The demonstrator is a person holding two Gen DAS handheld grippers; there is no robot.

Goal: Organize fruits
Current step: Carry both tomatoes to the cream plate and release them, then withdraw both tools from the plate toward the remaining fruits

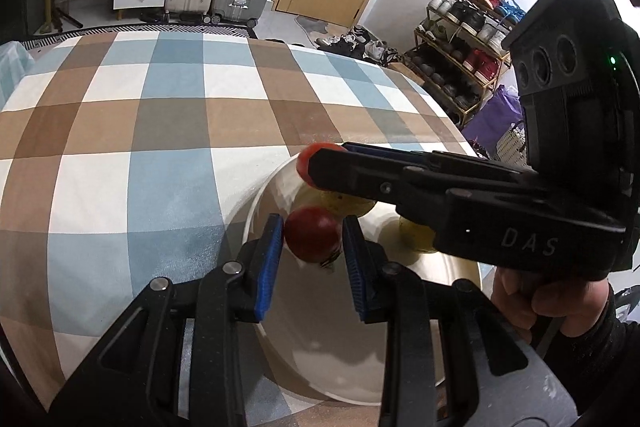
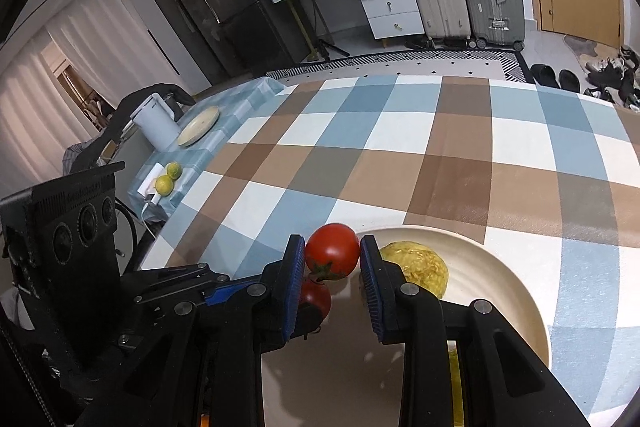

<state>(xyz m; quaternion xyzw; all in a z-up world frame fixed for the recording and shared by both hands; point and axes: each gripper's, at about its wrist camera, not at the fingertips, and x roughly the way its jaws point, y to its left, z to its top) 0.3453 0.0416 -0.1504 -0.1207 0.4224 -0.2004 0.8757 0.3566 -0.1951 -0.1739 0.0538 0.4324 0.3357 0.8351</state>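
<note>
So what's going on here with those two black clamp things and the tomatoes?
A person holds a gripper in each hand. The left gripper is shut on one tomato; the right gripper is shut on another tomato. Both hang over a cream plate on the checked tablecloth, where yellow fruit already lies.

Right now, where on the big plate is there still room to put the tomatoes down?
The cream round plate is bare along its near side, below the left hand-held gripper. Its far side is crowded: bumpy yellow fruits sit there, with both small red tomatoes held just above. The blue, brown and white checked tablecloth beside the plate is bare too.
</note>
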